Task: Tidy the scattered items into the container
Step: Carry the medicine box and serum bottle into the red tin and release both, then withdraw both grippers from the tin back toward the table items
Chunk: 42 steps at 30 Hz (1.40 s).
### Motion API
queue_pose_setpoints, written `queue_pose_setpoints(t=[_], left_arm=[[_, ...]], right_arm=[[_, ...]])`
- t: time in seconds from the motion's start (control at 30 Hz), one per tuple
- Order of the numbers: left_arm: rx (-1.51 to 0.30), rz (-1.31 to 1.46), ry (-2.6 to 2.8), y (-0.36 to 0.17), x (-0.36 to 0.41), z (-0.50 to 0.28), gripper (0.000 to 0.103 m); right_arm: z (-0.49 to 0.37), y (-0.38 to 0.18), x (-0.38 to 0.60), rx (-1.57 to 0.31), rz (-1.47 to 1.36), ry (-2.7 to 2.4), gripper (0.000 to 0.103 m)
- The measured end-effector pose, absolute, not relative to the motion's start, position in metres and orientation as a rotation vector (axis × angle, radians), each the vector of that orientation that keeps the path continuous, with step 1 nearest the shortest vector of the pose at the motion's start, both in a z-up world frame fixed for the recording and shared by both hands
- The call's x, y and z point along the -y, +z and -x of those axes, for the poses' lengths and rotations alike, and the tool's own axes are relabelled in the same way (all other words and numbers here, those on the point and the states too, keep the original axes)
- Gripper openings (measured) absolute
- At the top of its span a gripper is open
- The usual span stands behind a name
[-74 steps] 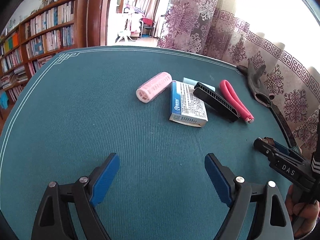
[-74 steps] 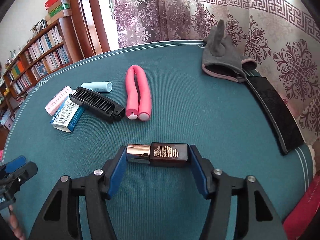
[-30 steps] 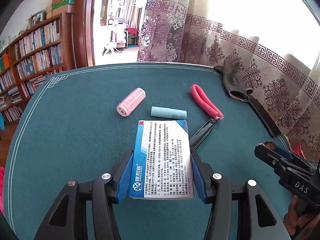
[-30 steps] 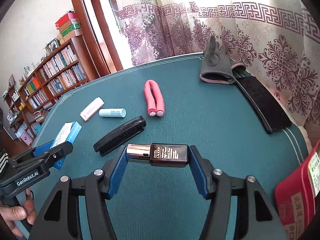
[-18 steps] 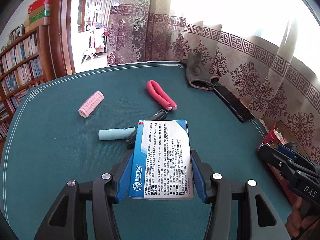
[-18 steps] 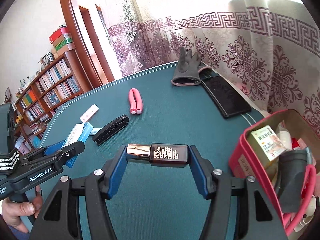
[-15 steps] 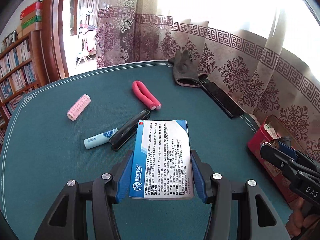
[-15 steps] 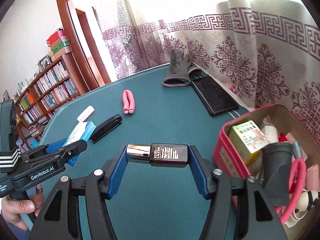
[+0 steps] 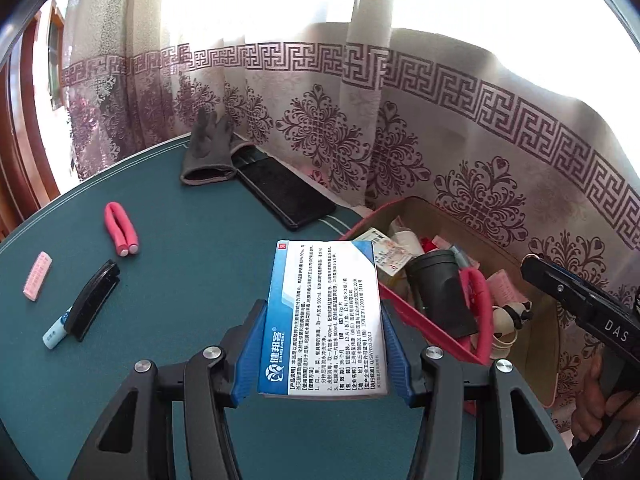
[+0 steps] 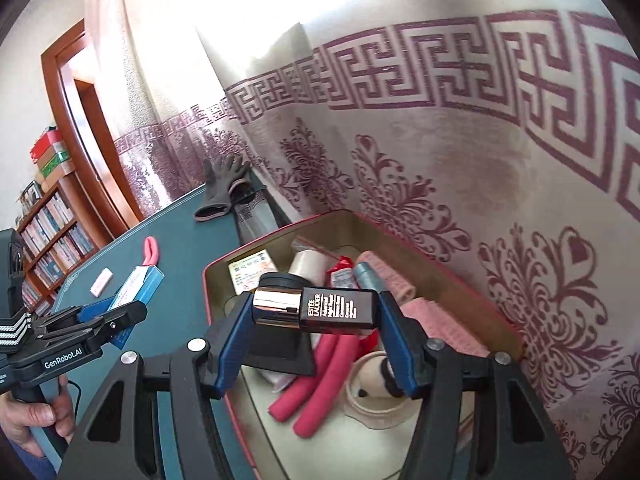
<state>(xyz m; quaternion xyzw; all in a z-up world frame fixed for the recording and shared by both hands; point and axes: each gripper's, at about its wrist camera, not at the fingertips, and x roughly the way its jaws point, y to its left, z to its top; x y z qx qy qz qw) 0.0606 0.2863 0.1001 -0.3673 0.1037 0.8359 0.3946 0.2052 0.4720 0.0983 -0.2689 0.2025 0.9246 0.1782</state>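
Observation:
My left gripper (image 9: 324, 344) is shut on a blue and white medicine box (image 9: 324, 316), held above the green table (image 9: 188, 264) just left of the red container (image 9: 404, 304). My right gripper (image 10: 316, 332) is shut on a dark cosmetic bottle (image 10: 320, 310) with a shiny cap, held over the open red container (image 10: 224, 264), which holds several items. On the table in the left wrist view lie a bent pink curler (image 9: 120, 229), a black comb (image 9: 93, 300), a light blue tube (image 9: 56, 329) and a pink roller (image 9: 37, 276).
A grey glove (image 9: 208, 156) and a black flat case (image 9: 284, 192) lie at the table's far edge by the patterned curtain (image 9: 440, 128). The container sits at the table's right edge. A bookshelf (image 10: 52, 240) stands at the far left.
Both grippers have swung right toward the red container with their loads. The bottle now hangs over the container's opening. The box is beside its rim.

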Motion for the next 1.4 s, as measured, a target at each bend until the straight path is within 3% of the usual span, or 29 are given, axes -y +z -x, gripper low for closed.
queue_pose_setpoints(t=[0.3, 0.37, 0.4, 0.43, 0.83, 1.0, 1.4], left_arm=[[-0.321, 0.901, 1.911, 0.097, -0.365, -0.112, 0.056], [-0.333, 0.913, 1.872, 0.094, -0.376, -0.119, 0.066], [-0.344, 0.914, 1.869, 0.092, -0.378, -0.121, 0.083], [-0.345, 0.896, 1.879, 0.093, -0.378, -0.124, 0.086], [-0.243, 0.946, 2.04, 0.09, -0.321, -0.084, 0.086], [-0.193, 0.988, 2.103, 0.083, -0.293, -0.068, 0.086], [-0.061, 1.083, 2.249, 0.068, -0.211, -0.029, 0.086]], right_arm=[[-0.227, 0.108, -0.501, -0.609, 0.676, 2.584, 0.065], [-0.226, 0.107, -0.503, -0.614, 0.679, 2.585, 0.065], [-0.226, 0.106, -0.504, -0.615, 0.681, 2.584, 0.065], [-0.226, 0.105, -0.504, -0.614, 0.685, 2.582, 0.065], [-0.212, 0.096, -0.495, -0.617, 0.731, 2.594, 0.066], [-0.209, 0.099, -0.487, -0.591, 0.712, 2.594, 0.078], [-0.18, 0.106, -0.436, -0.511, 0.761, 2.689, 0.079]])
